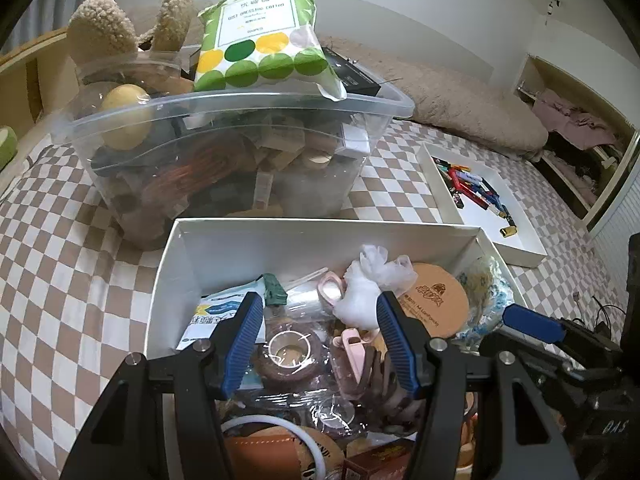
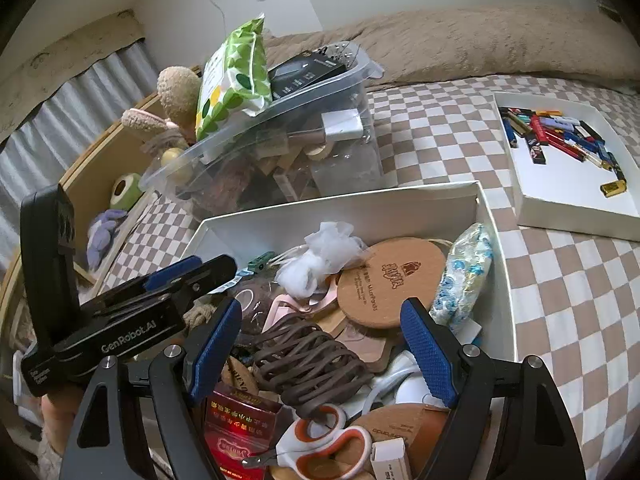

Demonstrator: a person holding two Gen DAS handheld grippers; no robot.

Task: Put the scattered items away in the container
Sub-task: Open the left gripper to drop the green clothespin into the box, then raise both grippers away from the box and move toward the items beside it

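Note:
A white box (image 1: pixel 280 236) (image 2: pixel 360 208) on the checkered bed holds many loose items: a wrapped brown tape roll (image 1: pixel 290 354), a pink clip (image 1: pixel 354 350), a cork coaster (image 1: pixel 438 300) (image 2: pixel 394 280), a white plastic wad (image 1: pixel 366 284) (image 2: pixel 320 258), a brown cord bundle (image 2: pixel 308 364), scissors (image 2: pixel 328 444) and a red packet (image 2: pixel 236 428). My left gripper (image 1: pixel 318 340) is open over the tape roll and pink clip, holding nothing. My right gripper (image 2: pixel 320 354) is open over the cord bundle, holding nothing. Each gripper shows in the other's view (image 1: pixel 532 322) (image 2: pixel 176 276).
A clear plastic tub (image 1: pixel 240 148) (image 2: pixel 280 148) full of items stands behind the box, with a green-dotted cotton pack (image 1: pixel 260 36) (image 2: pixel 236 76) on top. A shallow white tray (image 1: pixel 516 240) (image 2: pixel 568 204) of small colourful sticks lies to the right. A beige pillow (image 1: pixel 460 104) lies behind.

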